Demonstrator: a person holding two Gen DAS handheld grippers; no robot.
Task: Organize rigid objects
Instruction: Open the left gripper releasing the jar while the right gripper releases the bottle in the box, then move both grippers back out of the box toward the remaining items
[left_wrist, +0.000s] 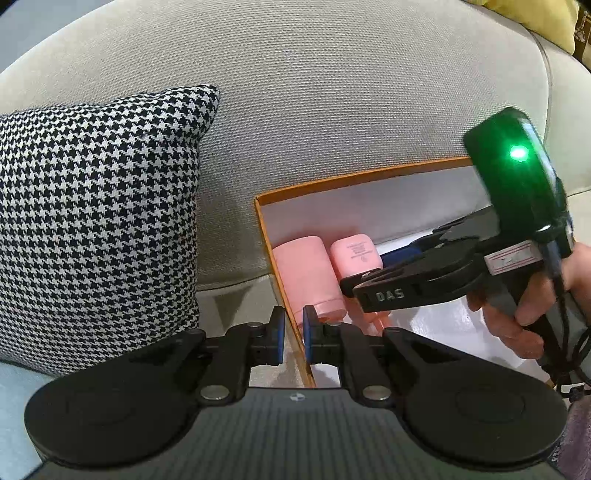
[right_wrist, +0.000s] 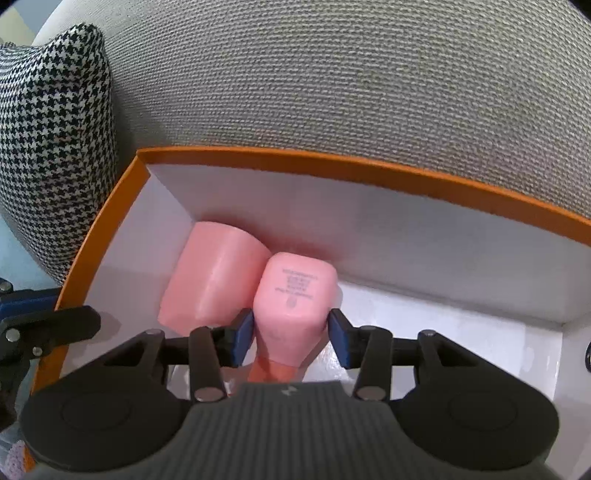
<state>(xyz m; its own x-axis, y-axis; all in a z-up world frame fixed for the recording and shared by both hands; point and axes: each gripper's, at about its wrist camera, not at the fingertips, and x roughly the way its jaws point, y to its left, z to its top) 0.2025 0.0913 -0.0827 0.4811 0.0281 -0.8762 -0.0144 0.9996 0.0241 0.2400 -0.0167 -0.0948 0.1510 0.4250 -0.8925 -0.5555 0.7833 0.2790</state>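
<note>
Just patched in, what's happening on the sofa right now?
A person is sorting pink bottles into an orange-rimmed box that sits on the sofa beside a houndstooth cushion. The right gripper holds the squarish pink bottle between its fingers, low inside the box, next to the rounder pink bottle already lying there. The left gripper is closed on the box's left wall, apparently steadying it. Whether the squarish bottle already rests on the box floor is unclear.
</note>
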